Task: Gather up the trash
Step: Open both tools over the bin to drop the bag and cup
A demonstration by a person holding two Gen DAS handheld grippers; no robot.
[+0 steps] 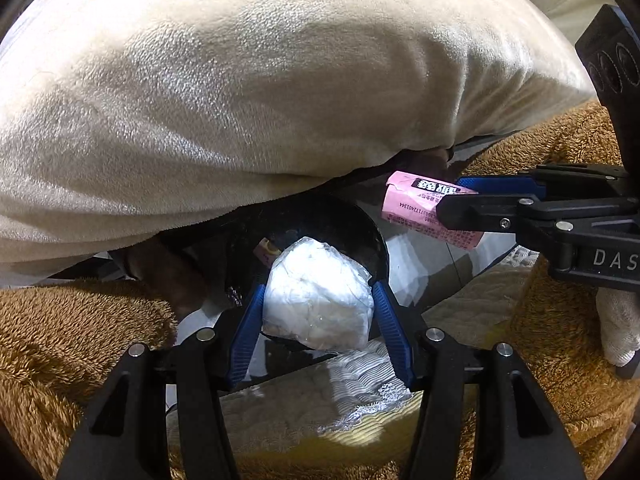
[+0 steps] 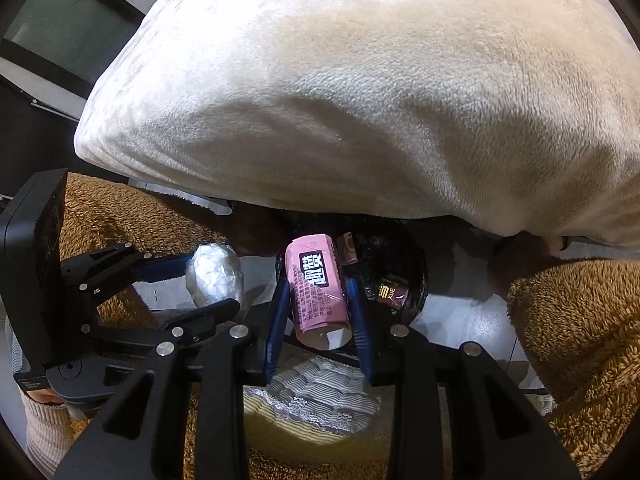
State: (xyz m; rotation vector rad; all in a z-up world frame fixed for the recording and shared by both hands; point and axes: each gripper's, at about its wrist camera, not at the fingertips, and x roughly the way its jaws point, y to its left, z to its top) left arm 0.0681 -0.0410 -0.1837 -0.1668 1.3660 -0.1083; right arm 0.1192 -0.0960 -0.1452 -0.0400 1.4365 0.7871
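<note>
My left gripper (image 1: 318,300) is shut on a white wad of tissue in clear plastic (image 1: 316,292), held over a black-lined trash bin (image 1: 340,220). In the right wrist view the same wad (image 2: 214,274) shows at the left between the left gripper's fingers. My right gripper (image 2: 318,300) is shut on a pink printed carton (image 2: 316,288), also above the bin (image 2: 416,276), which holds a few wrappers (image 2: 392,294). From the left wrist view the carton (image 1: 412,204) sits at the right in the right gripper (image 1: 456,200).
A large cream cushion (image 1: 260,80) overhangs the bin from above. Brown fleece blankets (image 1: 60,340) lie on both sides. Grey shiny floor (image 2: 460,320) and a pale quilted mat (image 2: 320,392) lie below. A cream knitted sleeve (image 2: 44,428) shows at the lower left.
</note>
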